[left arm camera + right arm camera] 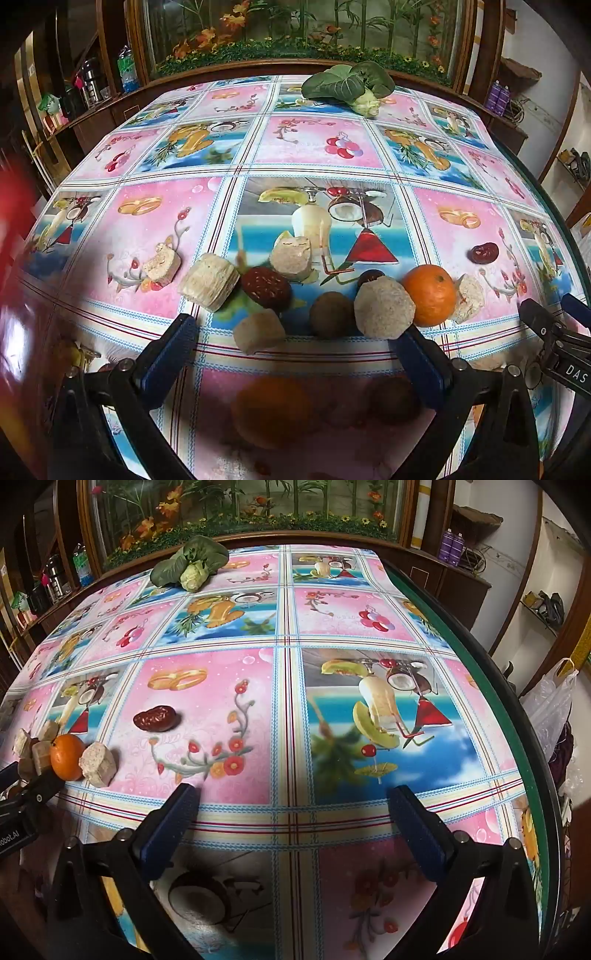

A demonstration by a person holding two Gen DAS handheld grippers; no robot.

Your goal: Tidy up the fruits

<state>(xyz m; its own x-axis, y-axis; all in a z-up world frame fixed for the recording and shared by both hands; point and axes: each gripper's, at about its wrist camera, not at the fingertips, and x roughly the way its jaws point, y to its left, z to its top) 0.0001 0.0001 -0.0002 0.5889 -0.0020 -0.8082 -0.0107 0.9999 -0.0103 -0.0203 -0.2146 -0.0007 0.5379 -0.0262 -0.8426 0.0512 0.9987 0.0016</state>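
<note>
1. Left wrist view: the left gripper (pixel 295 332) has its fingers wide apart, empty, over a cluster on the surface (pixel 317 155). The orange (pixel 430 295) looks firm and smooth; grip its middle.
2. Right wrist view: the right gripper (pixel 293 805) is spread and empty. The wrinkled date (pixel 156 719) lies alone, light and soft; pinch it gently across its width.

Bright, even indoor light; strong fisheye bending and dark vignetted corners, with blurred near foreground.

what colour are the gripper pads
Dark blue, on black fingers; clearest in the right wrist view, on the right gripper pads.
</note>
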